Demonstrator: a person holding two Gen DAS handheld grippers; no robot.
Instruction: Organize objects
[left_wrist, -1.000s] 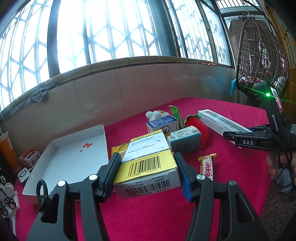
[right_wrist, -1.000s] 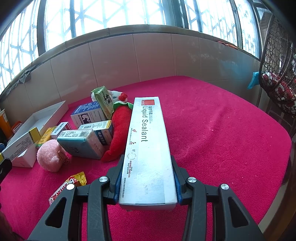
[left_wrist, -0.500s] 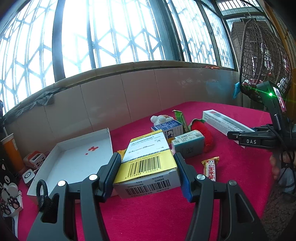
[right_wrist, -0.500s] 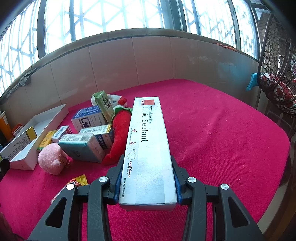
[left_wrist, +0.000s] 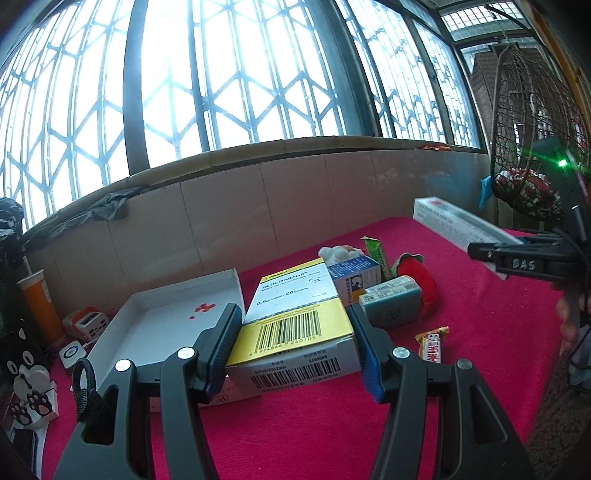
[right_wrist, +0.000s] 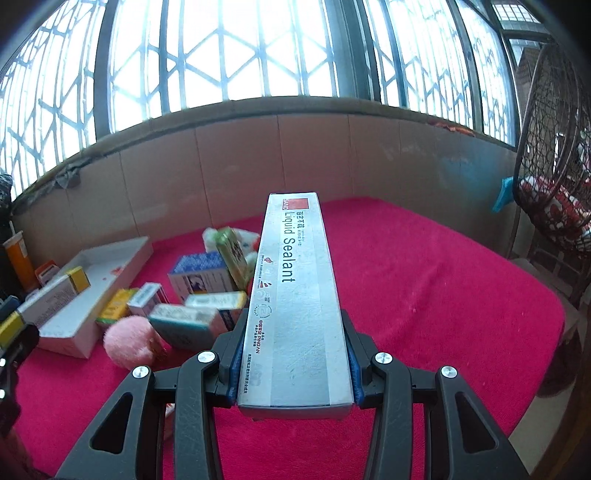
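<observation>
Long sealant carton (right_wrist: 295, 295) higher (glossy, rectangular)

Medicine boxes (left_wrist: 301, 321): five
Liquid Sealant carton (right_wrist: 291, 295): one
White tray (left_wrist: 162, 317): one
Pink pompom (right_wrist: 129, 341): one
Candy bar (left_wrist: 432, 345): one
Orange pill bottle (left_wrist: 38, 306): one
Red plush toy (left_wrist: 421, 280): one

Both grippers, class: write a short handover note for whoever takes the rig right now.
Left gripper: shut on the yellow-and-white Glucophage box, held above the red cloth.
Right gripper: shut on the long Liquid Sealant box, lifted clear.
White tray: nothing in it.
Left: stow both boxes, then the small boxes, plush toys and candy bar that lie loose on the cloth.
</observation>
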